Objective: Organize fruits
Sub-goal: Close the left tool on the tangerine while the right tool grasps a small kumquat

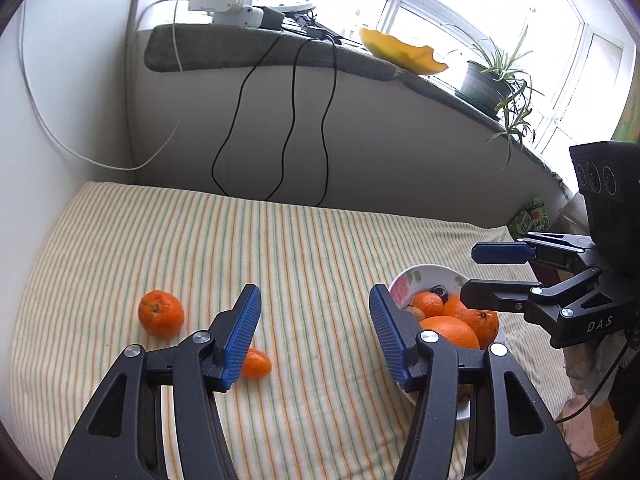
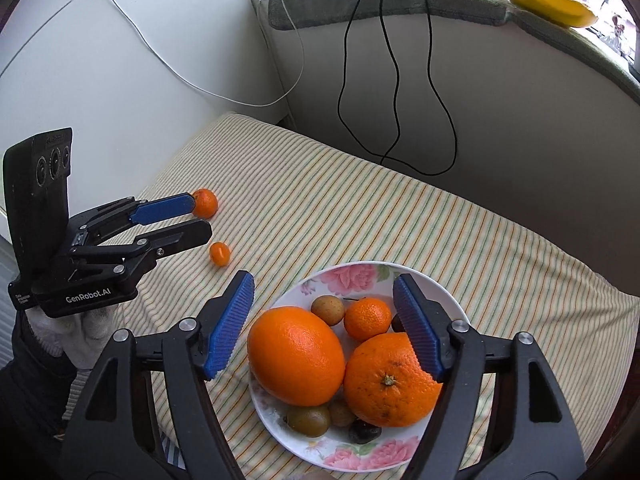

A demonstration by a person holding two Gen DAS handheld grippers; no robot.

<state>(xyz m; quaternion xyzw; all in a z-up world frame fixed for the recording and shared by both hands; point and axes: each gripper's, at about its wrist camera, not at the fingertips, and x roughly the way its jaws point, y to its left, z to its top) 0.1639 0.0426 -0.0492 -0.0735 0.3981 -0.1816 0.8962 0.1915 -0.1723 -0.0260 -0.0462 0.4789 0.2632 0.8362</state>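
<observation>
Right gripper (image 2: pixel 324 328), blue-padded fingers spread wide w/ nothing between them, hangs over the white floral-rimmed ceramic bowl (image 2: pixel 356 460) on the striped yellow-green cloth (image 2: pixel 400 220). In the bowl, nearest first: a dark purple-brown fruit (image 2: pixel 363 432) at 6 o'clock, an olive-green round fruit (image 2: pixel 309 420) at 7, then two big fruits side by side and touching, a large smooth oval orange (image 2: pixel 296 356) at left and a round dimpled orange w/ star-shaped stem scar (image 2: pixel 388 380) at right, the latter partly behind the right finger. Farther back, a small tangerine (image 2: pixel 367 318) and a tan round fruit (image 2: pixel 328 310) at approx. 12.

Left gripper (image 1: pixel 314 332), also spread and empty, hovers above the cloth, bowl at its 3 o'clock. A small oval kumquat (image 1: pixel 256 363) lies just beside its left finger; a stemmed mandarin (image 1: pixel 161 314) sits beyond at 10 o'clock, apart from it.

Far bkgd: black cables (image 1: pixel 280 128) hang from a grey sill (image 1: pixel 240 48) w/ a potted spider plant (image 1: pixel 496 76).
</observation>
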